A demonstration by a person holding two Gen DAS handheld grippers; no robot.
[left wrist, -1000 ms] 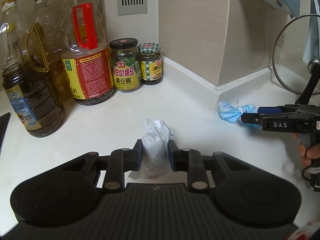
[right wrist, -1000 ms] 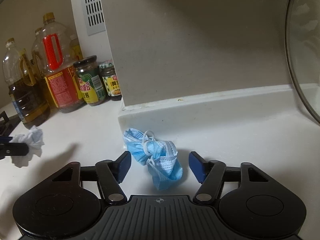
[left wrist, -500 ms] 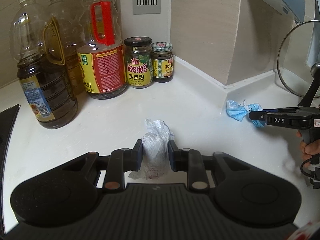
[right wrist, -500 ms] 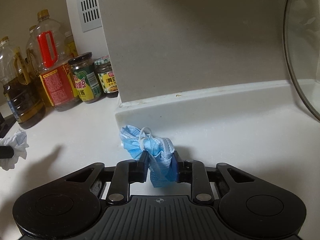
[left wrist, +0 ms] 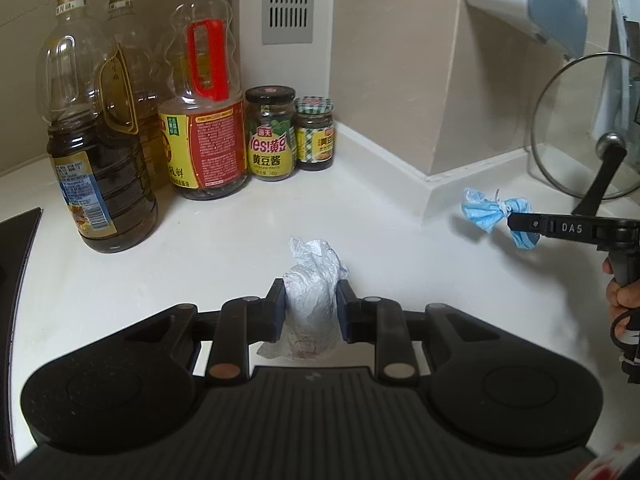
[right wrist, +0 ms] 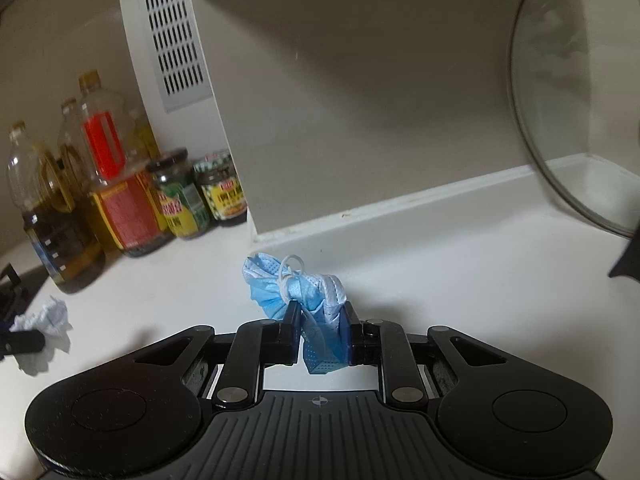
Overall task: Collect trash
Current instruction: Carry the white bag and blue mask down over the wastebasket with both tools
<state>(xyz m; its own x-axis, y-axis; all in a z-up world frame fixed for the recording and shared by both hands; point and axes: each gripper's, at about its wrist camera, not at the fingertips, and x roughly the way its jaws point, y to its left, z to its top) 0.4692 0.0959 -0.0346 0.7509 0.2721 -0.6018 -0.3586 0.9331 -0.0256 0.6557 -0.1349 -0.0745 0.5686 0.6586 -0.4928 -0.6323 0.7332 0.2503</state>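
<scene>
My left gripper [left wrist: 311,300] is shut on a crumpled white plastic wrapper [left wrist: 312,276] and holds it above the white counter [left wrist: 224,248]. My right gripper [right wrist: 320,320] is shut on a crumpled blue face mask [right wrist: 296,292] and holds it off the counter. The mask [left wrist: 486,212] and the right gripper also show at the right of the left wrist view. The wrapper [right wrist: 44,320] shows at the far left of the right wrist view.
Three oil bottles [left wrist: 100,152] and two sauce jars [left wrist: 272,132] stand at the back left against the wall. A glass pot lid [left wrist: 580,128] leans at the right. A black stove edge [left wrist: 16,248] is at the far left. A wall corner [left wrist: 428,178] juts out.
My right gripper closed on the blue mask and lifted it off the counter. My left gripper rose and drew back with the wrapper still held.
</scene>
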